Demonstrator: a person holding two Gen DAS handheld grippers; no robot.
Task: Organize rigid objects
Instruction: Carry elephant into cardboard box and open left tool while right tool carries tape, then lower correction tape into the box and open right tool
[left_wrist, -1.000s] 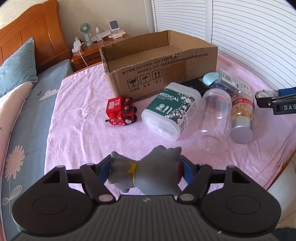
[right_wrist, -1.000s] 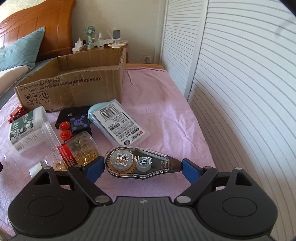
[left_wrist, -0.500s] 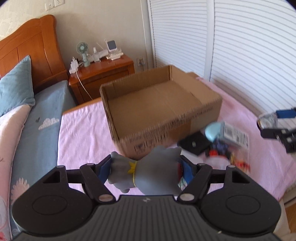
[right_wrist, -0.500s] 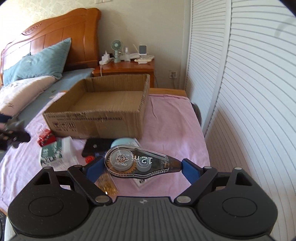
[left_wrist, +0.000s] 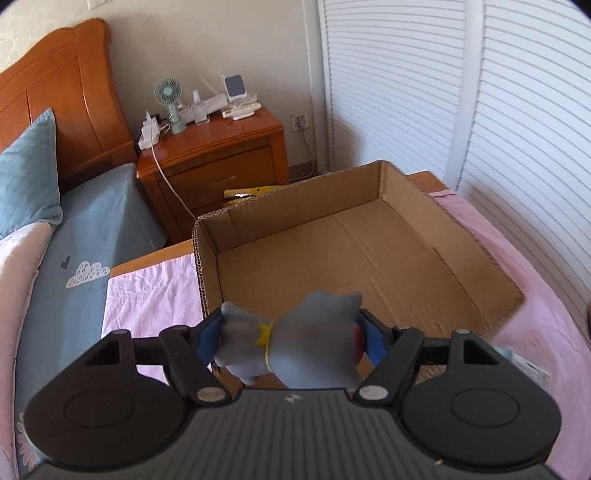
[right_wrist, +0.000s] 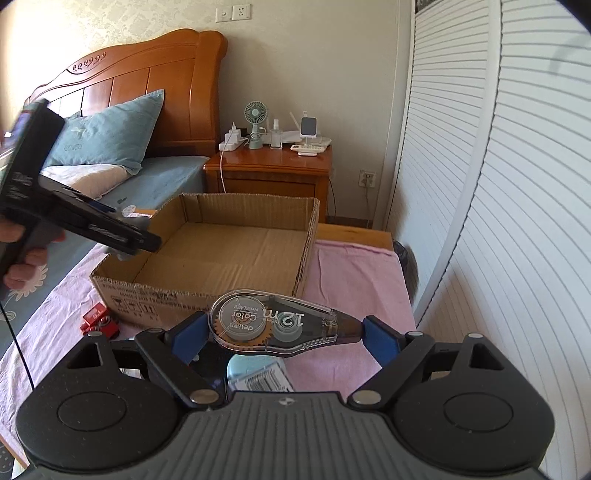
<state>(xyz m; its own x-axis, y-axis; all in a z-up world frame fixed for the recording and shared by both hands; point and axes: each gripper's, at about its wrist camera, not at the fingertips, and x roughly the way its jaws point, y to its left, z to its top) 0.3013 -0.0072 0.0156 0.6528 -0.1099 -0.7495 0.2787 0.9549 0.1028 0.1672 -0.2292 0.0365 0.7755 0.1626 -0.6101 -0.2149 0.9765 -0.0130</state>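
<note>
The cardboard box (right_wrist: 221, 254) sits on the bed (right_wrist: 354, 273), with the nightstand (right_wrist: 273, 173) behind it and the headboard (right_wrist: 147, 92) off to the left. A toy train (right_wrist: 99, 322) lies before the box's near left corner. The toy figure (left_wrist: 291, 347) hangs over the near box wall, and the tape dispenser (right_wrist: 273, 323) is above the bed, in front of the box.

I see wooden nightstand (right_wrist: 271, 171) by orange headboard (right_wrist: 147, 85) | green mini fan (right_wrist: 255, 123) on it | blue pillow (right_wrist: 107, 134) | white louvred doors (right_wrist: 517, 184)
</note>
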